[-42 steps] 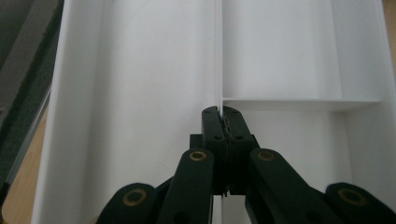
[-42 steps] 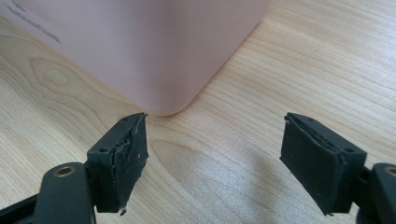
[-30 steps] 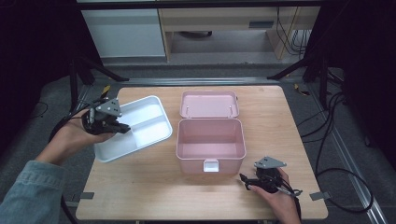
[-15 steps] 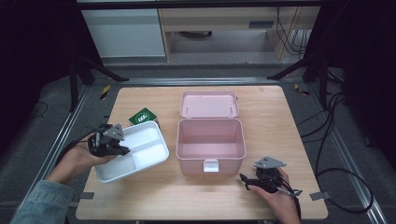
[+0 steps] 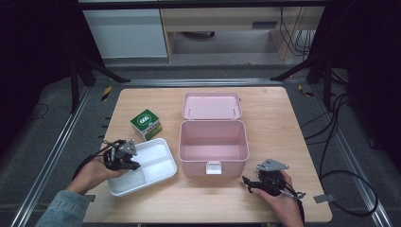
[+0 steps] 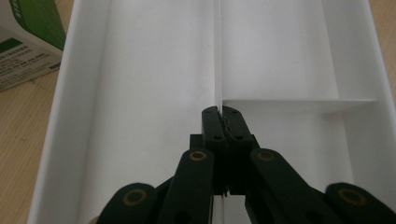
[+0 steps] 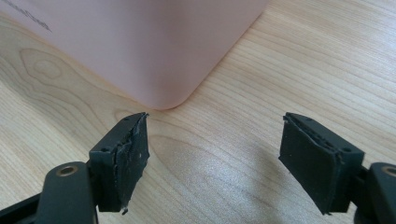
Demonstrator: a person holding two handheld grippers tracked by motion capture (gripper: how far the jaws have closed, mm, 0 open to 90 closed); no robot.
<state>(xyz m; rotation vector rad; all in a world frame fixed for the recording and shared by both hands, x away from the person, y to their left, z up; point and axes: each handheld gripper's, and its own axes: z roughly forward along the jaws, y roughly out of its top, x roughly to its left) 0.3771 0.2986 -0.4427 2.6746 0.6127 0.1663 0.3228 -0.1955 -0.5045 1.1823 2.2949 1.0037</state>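
A white divided tray [image 5: 150, 169] lies at the front left of the wooden table. My left gripper [image 5: 134, 162] is shut on the tray's middle divider [image 6: 217, 60]; in the left gripper view the two jaws [image 6: 220, 113] pinch this thin wall from both sides. An open pink box [image 5: 213, 142] stands in the middle, its lid [image 5: 211, 105] laid back behind it. My right gripper [image 5: 249, 181] rests low near the box's front right corner [image 7: 159, 51], jaws wide open [image 7: 215, 140] with only bare wood between them.
A green and white carton [image 5: 146, 124] sits on the table just behind the tray, also at the top left of the left gripper view [image 6: 25, 44]. The box's white latch [image 5: 213, 167] faces the front edge. Bare wood [image 5: 279, 123] lies right of the box.
The left hand has brought the tray down and toward the front edge, uncovering the green carton. The right hand has stayed where it was.
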